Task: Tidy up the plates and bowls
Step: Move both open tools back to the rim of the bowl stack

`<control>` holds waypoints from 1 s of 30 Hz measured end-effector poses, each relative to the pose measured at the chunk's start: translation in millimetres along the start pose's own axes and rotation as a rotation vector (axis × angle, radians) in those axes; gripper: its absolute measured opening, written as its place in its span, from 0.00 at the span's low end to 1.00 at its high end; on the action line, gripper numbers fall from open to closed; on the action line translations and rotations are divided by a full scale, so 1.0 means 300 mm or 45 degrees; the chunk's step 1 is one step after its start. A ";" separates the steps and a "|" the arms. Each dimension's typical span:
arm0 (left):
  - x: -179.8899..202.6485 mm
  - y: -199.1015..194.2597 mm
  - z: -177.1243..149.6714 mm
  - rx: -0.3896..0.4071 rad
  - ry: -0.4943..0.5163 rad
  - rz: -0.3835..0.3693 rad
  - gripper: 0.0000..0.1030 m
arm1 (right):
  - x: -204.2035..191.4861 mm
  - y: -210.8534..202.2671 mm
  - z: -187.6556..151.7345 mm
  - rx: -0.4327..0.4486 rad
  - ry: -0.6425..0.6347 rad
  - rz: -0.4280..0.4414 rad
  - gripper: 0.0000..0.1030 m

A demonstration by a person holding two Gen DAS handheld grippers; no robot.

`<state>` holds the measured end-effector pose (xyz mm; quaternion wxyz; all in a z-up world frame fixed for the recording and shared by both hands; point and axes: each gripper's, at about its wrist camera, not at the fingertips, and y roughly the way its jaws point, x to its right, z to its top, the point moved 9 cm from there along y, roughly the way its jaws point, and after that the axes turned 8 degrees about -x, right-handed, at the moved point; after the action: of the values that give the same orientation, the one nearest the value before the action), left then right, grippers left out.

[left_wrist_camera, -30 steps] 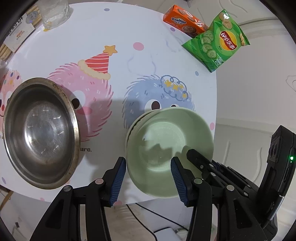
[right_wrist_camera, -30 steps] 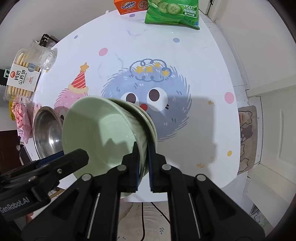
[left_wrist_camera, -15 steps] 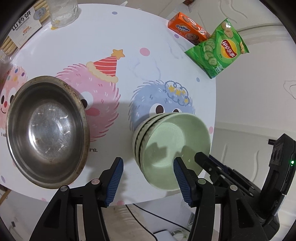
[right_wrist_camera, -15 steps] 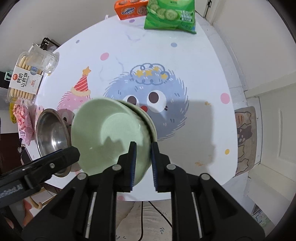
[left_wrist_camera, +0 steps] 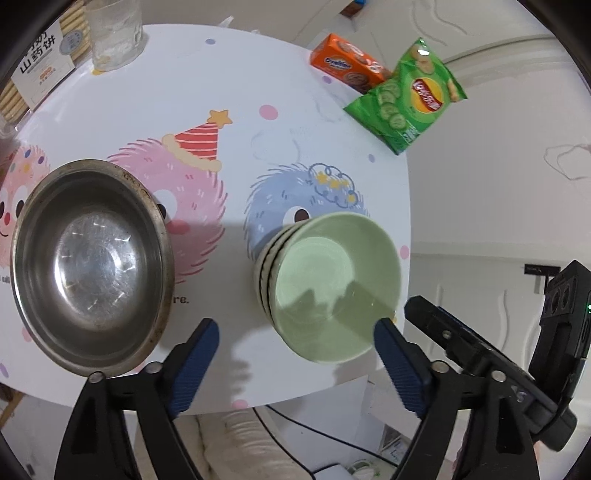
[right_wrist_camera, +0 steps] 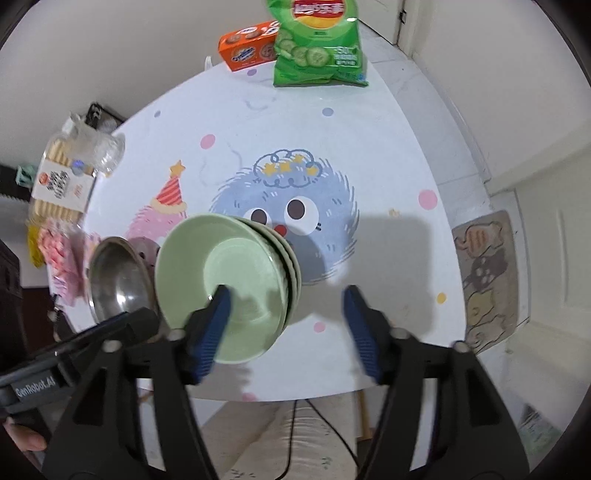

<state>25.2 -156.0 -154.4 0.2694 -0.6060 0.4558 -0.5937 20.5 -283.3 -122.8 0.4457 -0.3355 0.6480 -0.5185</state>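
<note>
A stack of pale green bowls (left_wrist_camera: 332,284) sits on the white cartoon-print table (left_wrist_camera: 258,81), near its front edge; it also shows in the right wrist view (right_wrist_camera: 229,280). A steel bowl (left_wrist_camera: 88,266) stands to its left, also visible in the right wrist view (right_wrist_camera: 118,280). My left gripper (left_wrist_camera: 295,365) is open and empty, just in front of the green stack. My right gripper (right_wrist_camera: 286,328) is open and empty, raised above the stack's right side, its left finger over the top bowl.
A green chip bag (left_wrist_camera: 410,96) and an orange biscuit box (left_wrist_camera: 347,68) lie at the table's far right corner. A glass (left_wrist_camera: 116,33) and a cracker pack (left_wrist_camera: 40,62) stand at the far left. A pink snack bag (right_wrist_camera: 61,258) lies left.
My right gripper has opened and let go of the green bowls, which now rest level on the table. Both grippers have pulled back and up.
</note>
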 end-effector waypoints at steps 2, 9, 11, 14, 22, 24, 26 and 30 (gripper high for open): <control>-0.005 -0.006 -0.011 0.027 0.008 -0.005 1.00 | 0.000 -0.011 -0.017 0.011 0.010 0.068 0.86; -0.018 0.016 -0.052 0.027 0.008 -0.012 1.00 | 0.042 -0.051 -0.067 0.102 -0.002 0.053 1.00; -0.015 0.037 -0.071 0.012 0.014 -0.006 1.00 | 0.056 -0.055 -0.062 0.106 0.003 0.084 1.00; -0.006 0.070 -0.092 0.001 0.023 0.009 1.00 | 0.077 -0.065 -0.041 0.121 0.014 0.102 1.00; -0.015 0.114 -0.072 0.059 -0.037 0.038 1.00 | 0.054 -0.006 0.019 0.041 -0.071 0.134 1.00; -0.019 0.121 -0.060 0.075 -0.057 0.038 1.00 | 0.045 0.015 0.020 0.022 -0.097 0.140 1.00; -0.017 0.131 -0.050 0.088 -0.078 0.010 1.00 | 0.037 0.045 0.021 -0.009 -0.118 0.154 1.00; -0.031 0.157 -0.032 0.103 -0.128 -0.004 1.00 | 0.039 0.088 0.032 -0.051 -0.126 0.162 1.00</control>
<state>6.0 -166.4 -198.2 0.3153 -0.6243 0.4162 -0.5811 25.7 -290.9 -151.7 0.5025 -0.3279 0.6555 -0.4586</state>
